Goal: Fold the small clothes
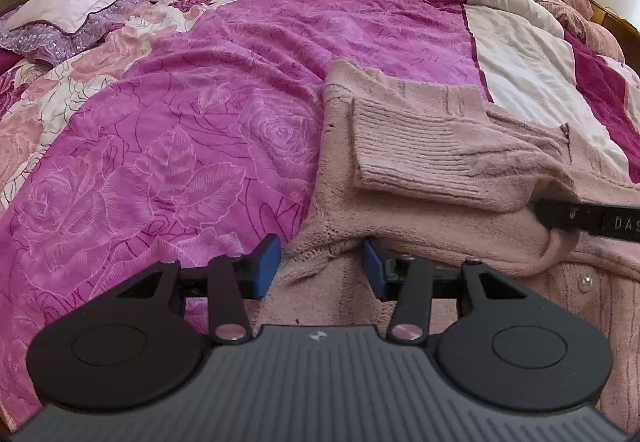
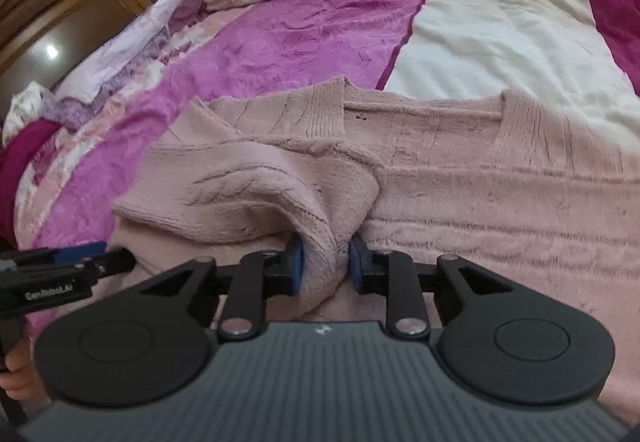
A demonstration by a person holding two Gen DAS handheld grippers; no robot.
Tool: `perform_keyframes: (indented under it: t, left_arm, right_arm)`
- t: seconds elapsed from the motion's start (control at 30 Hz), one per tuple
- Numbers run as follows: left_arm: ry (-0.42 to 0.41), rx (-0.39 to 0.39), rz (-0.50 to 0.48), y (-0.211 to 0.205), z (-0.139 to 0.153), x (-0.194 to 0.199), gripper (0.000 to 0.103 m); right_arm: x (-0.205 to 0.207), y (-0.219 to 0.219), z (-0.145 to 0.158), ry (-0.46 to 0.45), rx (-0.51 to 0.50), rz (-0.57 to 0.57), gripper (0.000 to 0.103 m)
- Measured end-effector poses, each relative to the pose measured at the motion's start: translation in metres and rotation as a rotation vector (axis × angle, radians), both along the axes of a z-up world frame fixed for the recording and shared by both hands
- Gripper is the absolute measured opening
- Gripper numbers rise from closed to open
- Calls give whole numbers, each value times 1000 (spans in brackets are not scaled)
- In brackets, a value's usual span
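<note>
Pink knit sweater [image 2: 460,178] on bed quilt [image 1: 180,102], right gripper [image 2: 325,262] jaws clamped on folded sleeve [image 2: 280,194], left gripper [image 1: 321,268] jaws apart at sweater's left edge, open quilt left and far.

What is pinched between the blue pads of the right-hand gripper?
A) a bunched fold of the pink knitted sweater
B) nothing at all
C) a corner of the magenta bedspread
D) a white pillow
A: in the right wrist view the right gripper has its blue pads pressed on both sides of a fold of the pink sweater, which lies on the bedspread.
</note>
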State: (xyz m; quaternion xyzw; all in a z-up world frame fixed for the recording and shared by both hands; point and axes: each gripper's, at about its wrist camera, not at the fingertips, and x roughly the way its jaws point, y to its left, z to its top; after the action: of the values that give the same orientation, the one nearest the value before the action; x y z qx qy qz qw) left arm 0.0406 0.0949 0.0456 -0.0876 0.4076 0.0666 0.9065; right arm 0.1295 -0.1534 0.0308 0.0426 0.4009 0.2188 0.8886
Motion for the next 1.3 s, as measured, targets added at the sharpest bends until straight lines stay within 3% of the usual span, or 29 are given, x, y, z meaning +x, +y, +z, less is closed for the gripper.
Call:
perform_keyframes:
  t: [0.2, 0.43, 0.7, 0.83, 0.97, 1.27, 1.3]
  left_arm:
    - [15, -12, 18, 10, 13, -6, 53]
    - [2, -19, 38, 23, 30, -21, 53]
    - [17, -25, 57, 33, 32, -38, 53]
    - [22, -26, 55, 38, 26, -43, 53]
    - [25, -38, 63, 43, 22, -42, 53]
    - [18, -37, 73, 45, 20, -42, 53]
    - [18, -39, 73, 44, 20, -42, 53]
  right_arm:
    - [-20, 10, 32, -74, -68, 13, 51]
    - [-42, 48, 63, -181, -54, 138, 52]
    - [-35, 114, 38, -78, -38, 240, 52]
    - [-34, 133, 32, -77, -47, 261, 52]
    - [-27, 139, 27, -56, -7, 260, 51]
    - [-21, 149, 15, -40, -36, 245, 53]
    - [-22, 150, 14, -47, -46, 246, 49]
